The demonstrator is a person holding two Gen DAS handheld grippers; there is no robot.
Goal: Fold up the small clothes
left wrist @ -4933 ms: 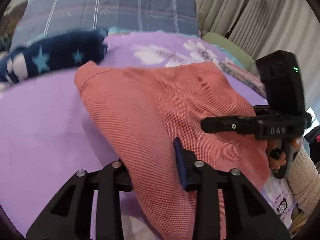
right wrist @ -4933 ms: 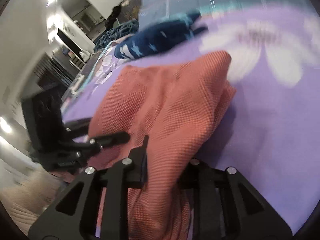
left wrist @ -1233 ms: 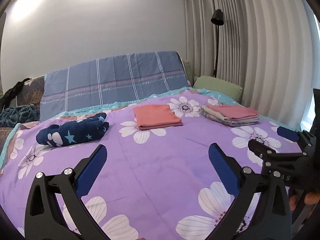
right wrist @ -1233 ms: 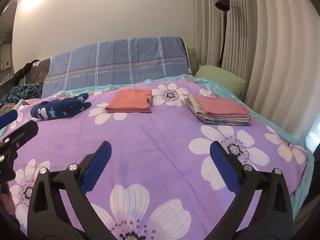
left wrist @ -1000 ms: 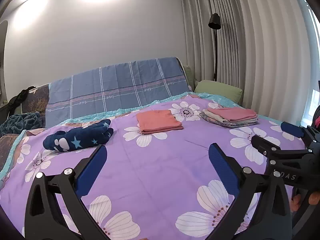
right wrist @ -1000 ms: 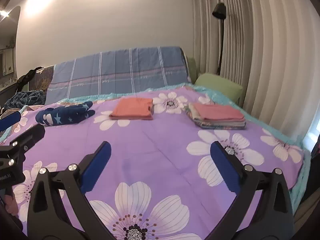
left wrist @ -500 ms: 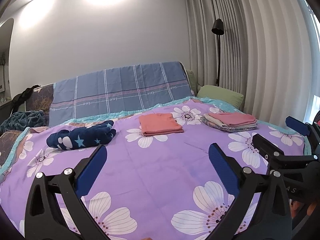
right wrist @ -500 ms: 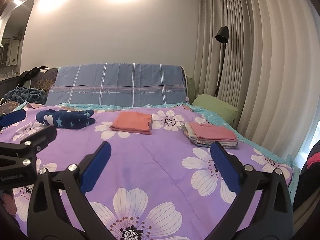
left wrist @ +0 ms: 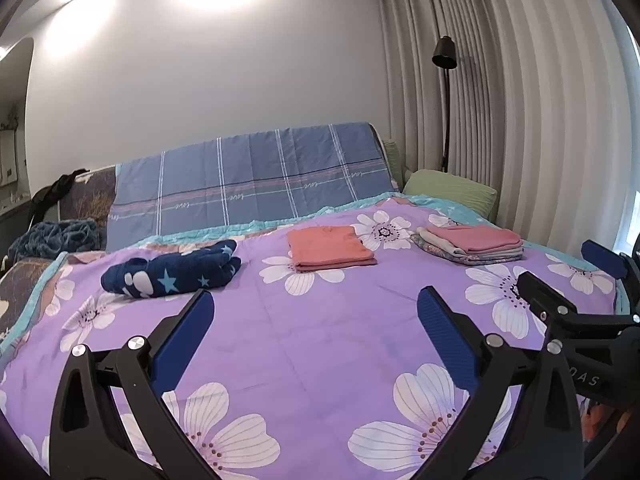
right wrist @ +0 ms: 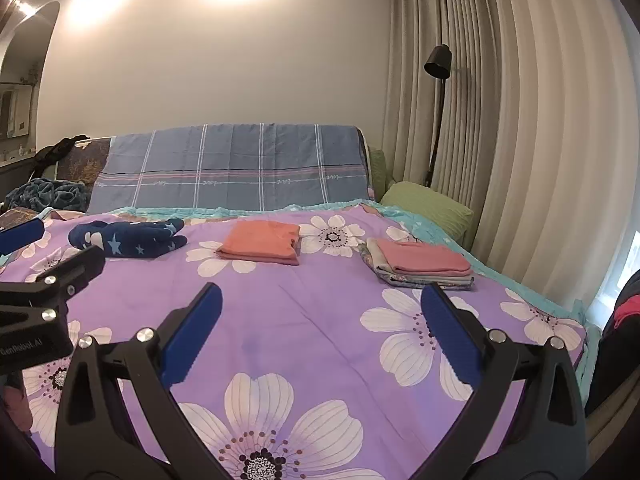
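Where the orange cloth was bunched between both sets of jaws a few seconds back, it now lies as a neat folded orange garment [left wrist: 330, 249] on the purple floral bedspread [left wrist: 320, 344], far from both tools! Over the last second the view has tipped up a little more, showing extra wall and curtain [left wrist: 520, 120], while the clothes have not shifted. Using that orange garment as our marker: to its left sits the rolled navy star-print piece [left wrist: 172, 274], to its right the folded stack with a pink top layer [left wrist: 472, 243], and behind it the blue plaid cover [left wrist: 248, 188] and green pillow [left wrist: 450, 192].

And the hands? Left gripper [left wrist: 314, 320] hangs level above the near bedspread, jaws spread wide, holding nothing at all. Right gripper [right wrist: 320, 316] matches it, jaws wide apart and empty, well short of the orange garment. From the left camera, the right tool pokes in at the right edge; from the right camera, the left tool shows at the left edge.
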